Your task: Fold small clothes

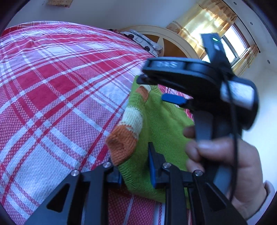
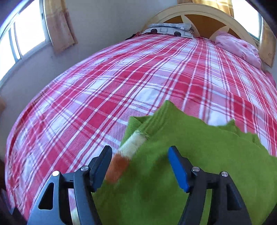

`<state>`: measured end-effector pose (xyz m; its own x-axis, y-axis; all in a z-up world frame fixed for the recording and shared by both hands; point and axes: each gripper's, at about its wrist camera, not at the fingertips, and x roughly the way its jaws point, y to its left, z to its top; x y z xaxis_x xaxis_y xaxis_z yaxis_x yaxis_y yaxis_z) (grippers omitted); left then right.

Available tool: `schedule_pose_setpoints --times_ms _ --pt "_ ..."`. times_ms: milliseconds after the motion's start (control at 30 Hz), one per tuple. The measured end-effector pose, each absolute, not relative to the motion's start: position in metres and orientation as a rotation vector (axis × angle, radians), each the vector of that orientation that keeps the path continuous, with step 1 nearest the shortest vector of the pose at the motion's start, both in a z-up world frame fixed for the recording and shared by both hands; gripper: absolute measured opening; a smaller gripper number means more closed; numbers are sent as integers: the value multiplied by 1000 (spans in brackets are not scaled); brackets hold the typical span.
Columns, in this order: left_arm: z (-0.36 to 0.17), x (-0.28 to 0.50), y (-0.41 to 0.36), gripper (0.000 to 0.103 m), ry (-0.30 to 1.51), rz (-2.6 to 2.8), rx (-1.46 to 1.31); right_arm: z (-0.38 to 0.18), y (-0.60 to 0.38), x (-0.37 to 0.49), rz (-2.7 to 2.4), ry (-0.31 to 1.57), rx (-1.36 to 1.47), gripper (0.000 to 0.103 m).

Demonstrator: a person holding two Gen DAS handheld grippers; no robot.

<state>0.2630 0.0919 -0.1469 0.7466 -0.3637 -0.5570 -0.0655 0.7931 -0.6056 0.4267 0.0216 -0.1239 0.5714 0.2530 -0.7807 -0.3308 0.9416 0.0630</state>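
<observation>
A small green knitted sweater (image 1: 161,124) with an orange and cream striped sleeve (image 1: 126,136) lies on the red plaid bedspread (image 1: 52,86). My left gripper (image 1: 135,164) is open, its jaws on either side of the sleeve cuff and sweater edge. The right gripper (image 1: 155,88), held in a hand, hovers open over the sweater's far part. In the right wrist view the right gripper (image 2: 140,155) is open above the sweater (image 2: 190,155), with the striped sleeve (image 2: 128,148) between its jaws.
The bed has a cream and brown headboard (image 2: 199,15), a patterned pillow (image 2: 171,31) and a pink pillow (image 2: 238,46) at its far end. Curtained windows (image 2: 26,34) flank it. Plaid bedspread (image 2: 121,77) stretches left of and beyond the sweater.
</observation>
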Motion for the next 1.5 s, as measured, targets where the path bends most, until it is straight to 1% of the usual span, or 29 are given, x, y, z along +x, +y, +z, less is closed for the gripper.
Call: schedule_pose_setpoints --times_ms 133,267,367,400,433,467,500,567,667,900,1100,1200,1333,1500 --pt "-147 264 94 27 718 -179 -650 -139 43 444 356 950 -222 68" --pt "-147 263 96 27 718 -183 -656 -153 66 446 302 914 -406 69" --pt "-147 263 96 27 718 -182 -655 -152 64 450 299 937 -391 69" --pt "-147 263 97 27 718 -183 -656 -151 63 450 304 940 -388 66" --pt "-147 264 96 27 718 -183 -656 -151 62 450 300 934 -394 54" --pt "-148 264 97 27 718 -183 -656 -151 62 450 285 928 -403 45" --pt "-148 264 97 27 718 -183 -656 -151 61 450 280 925 -401 43" --pt "-147 263 98 27 718 -184 -656 -148 57 449 267 917 -389 29" --pt "-149 264 99 27 716 -186 -655 -142 41 450 284 917 -280 18" --pt "-148 265 100 22 706 -203 -659 -130 -11 452 371 950 104 15" --pt "-139 260 91 20 695 -199 -601 -116 -26 442 394 912 160 15" --pt "-126 255 79 19 658 -183 -478 -106 -33 437 401 888 158 14" --pt "-107 245 60 18 584 -178 -298 -96 -59 434 423 864 246 14" --pt "-88 241 43 17 544 -213 -226 -88 -86 429 418 843 273 14"
